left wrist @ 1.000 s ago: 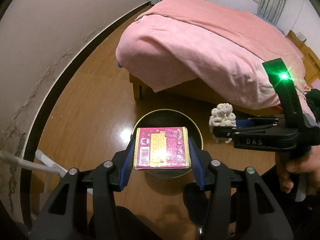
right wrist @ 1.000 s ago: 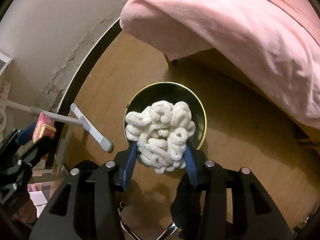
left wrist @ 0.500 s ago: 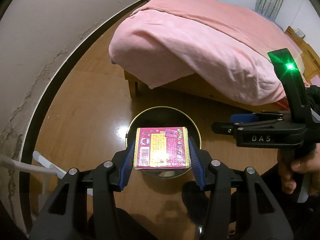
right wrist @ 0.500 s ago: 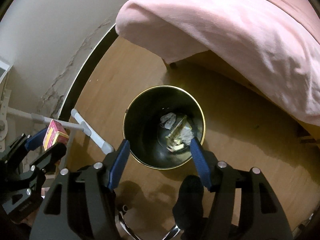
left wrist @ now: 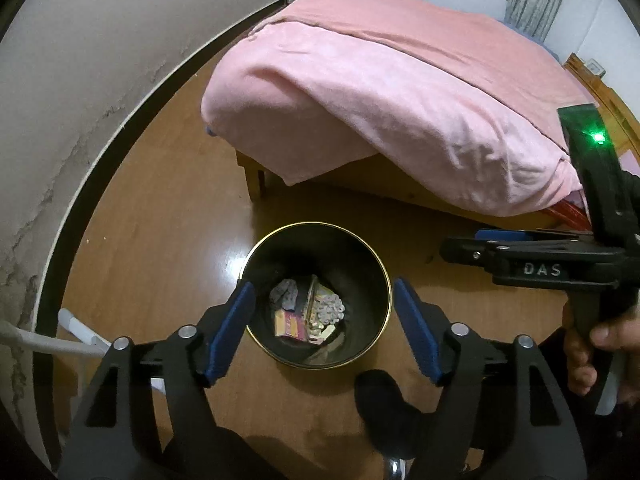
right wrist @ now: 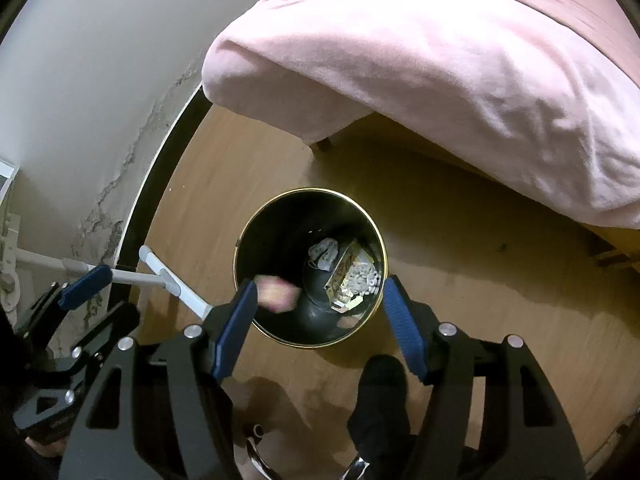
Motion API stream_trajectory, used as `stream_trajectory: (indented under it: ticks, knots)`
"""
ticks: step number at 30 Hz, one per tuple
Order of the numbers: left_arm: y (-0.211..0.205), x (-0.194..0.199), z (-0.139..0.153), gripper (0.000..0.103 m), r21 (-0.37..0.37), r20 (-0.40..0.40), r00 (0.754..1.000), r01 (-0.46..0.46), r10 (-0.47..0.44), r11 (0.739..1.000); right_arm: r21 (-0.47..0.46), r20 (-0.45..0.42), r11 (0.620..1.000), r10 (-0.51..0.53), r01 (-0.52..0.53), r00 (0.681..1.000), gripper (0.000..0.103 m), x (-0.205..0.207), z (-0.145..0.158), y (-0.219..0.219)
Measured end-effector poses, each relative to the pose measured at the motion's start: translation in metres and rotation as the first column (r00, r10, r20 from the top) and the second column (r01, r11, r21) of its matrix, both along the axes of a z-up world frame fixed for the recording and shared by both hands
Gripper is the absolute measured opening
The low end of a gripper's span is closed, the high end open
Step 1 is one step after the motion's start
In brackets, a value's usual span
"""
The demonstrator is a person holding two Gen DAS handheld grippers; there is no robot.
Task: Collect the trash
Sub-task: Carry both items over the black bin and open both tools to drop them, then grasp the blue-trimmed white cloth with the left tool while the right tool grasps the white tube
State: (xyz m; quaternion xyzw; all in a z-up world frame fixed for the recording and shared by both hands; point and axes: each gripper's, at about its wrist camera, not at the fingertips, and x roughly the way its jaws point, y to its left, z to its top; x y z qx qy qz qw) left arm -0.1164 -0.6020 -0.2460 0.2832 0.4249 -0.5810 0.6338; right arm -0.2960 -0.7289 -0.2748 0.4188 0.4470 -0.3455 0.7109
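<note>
A black bin with a gold rim [left wrist: 384, 276] [right wrist: 244, 240] stands on the wooden floor. My left gripper [left wrist: 325, 328] is open and empty above it. The pink box [left wrist: 291, 323] lies inside the bin among crumpled paper [left wrist: 285, 295] and the white curly wad [left wrist: 329, 309]. In the right wrist view the pink box [right wrist: 277, 294] is a blur inside the bin, beside the white wad [right wrist: 362, 278]. My right gripper [right wrist: 317, 318] is open and empty above the bin; it shows from the side in the left wrist view [left wrist: 460, 246].
A bed with a pink blanket [left wrist: 400, 112] stands behind the bin, its wooden leg [left wrist: 255, 182] close by. A white wall with a dark skirting [left wrist: 100, 152] runs on the left. A white metal rack [right wrist: 168, 280] stands left of the bin.
My left gripper opened and let the pink box fall into the bin. My right gripper earlier opened and dropped the white wad into the bin.
</note>
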Motion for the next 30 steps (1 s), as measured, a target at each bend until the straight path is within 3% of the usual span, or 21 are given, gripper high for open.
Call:
stream_trajectory:
  ticks: [5, 10, 13, 17, 19, 20, 23, 26, 29, 30]
  knots:
    - [0.027, 0.003, 0.035, 0.084, -0.048, 0.076, 0.997, -0.031, 0.035, 0.998, -0.041, -0.013, 0.999, 0.016, -0.017, 1.0, 0.064, 0.008, 0.008, 0.007]
    - [0.078, 0.019, 0.088, 0.091, -0.113, 0.137, 0.987, -0.067, 0.082, 0.991, -0.123, 0.014, 0.989, 0.083, -0.081, 0.996, 0.067, 0.038, 0.046, 0.029]
    - [0.129, 0.04, 0.125, 0.092, -0.167, 0.196, 0.967, -0.129, 0.162, 0.977, -0.204, 0.037, 0.964, 0.184, -0.173, 0.982, 0.068, 0.077, 0.089, 0.053]
    - [0.204, 0.078, 0.164, 0.092, -0.21, 0.218, 0.931, -0.248, 0.292, 0.946, -0.309, 0.09, 0.9, 0.35, -0.308, 0.932, 0.071, 0.135, 0.151, 0.105]
    - [0.252, 0.104, 0.182, 0.092, -0.233, 0.241, 0.891, -0.332, 0.385, 0.914, -0.351, 0.103, 0.856, 0.437, -0.379, 0.893, 0.073, 0.164, 0.176, 0.136]
    - [0.28, 0.12, 0.19, 0.092, -0.239, 0.255, 0.859, -0.389, 0.444, 0.89, -0.365, 0.107, 0.836, 0.475, -0.41, 0.873, 0.073, 0.177, 0.185, 0.15]
    - [0.338, 0.155, 0.2, 0.092, -0.237, 0.269, 0.776, -0.52, 0.57, 0.82, -0.4, 0.099, 0.741, 0.619, -0.538, 0.779, 0.074, 0.229, 0.209, 0.207]
    - [0.414, 0.191, 0.207, 0.092, -0.237, 0.248, 0.654, -0.674, 0.714, 0.7, -0.412, 0.079, 0.63, 0.744, -0.658, 0.664, 0.074, 0.283, 0.226, 0.267]
    - [0.468, 0.206, 0.208, 0.092, -0.226, 0.231, 0.573, -0.754, 0.786, 0.616, -0.412, 0.029, 0.491, 0.849, -0.768, 0.528, 0.074, 0.34, 0.232, 0.332]
    - [0.493, 0.211, 0.205, 0.092, -0.215, 0.227, 0.538, -0.785, 0.812, 0.581, -0.408, 0.017, 0.46, 0.867, -0.789, 0.497, 0.074, 0.353, 0.233, 0.344]
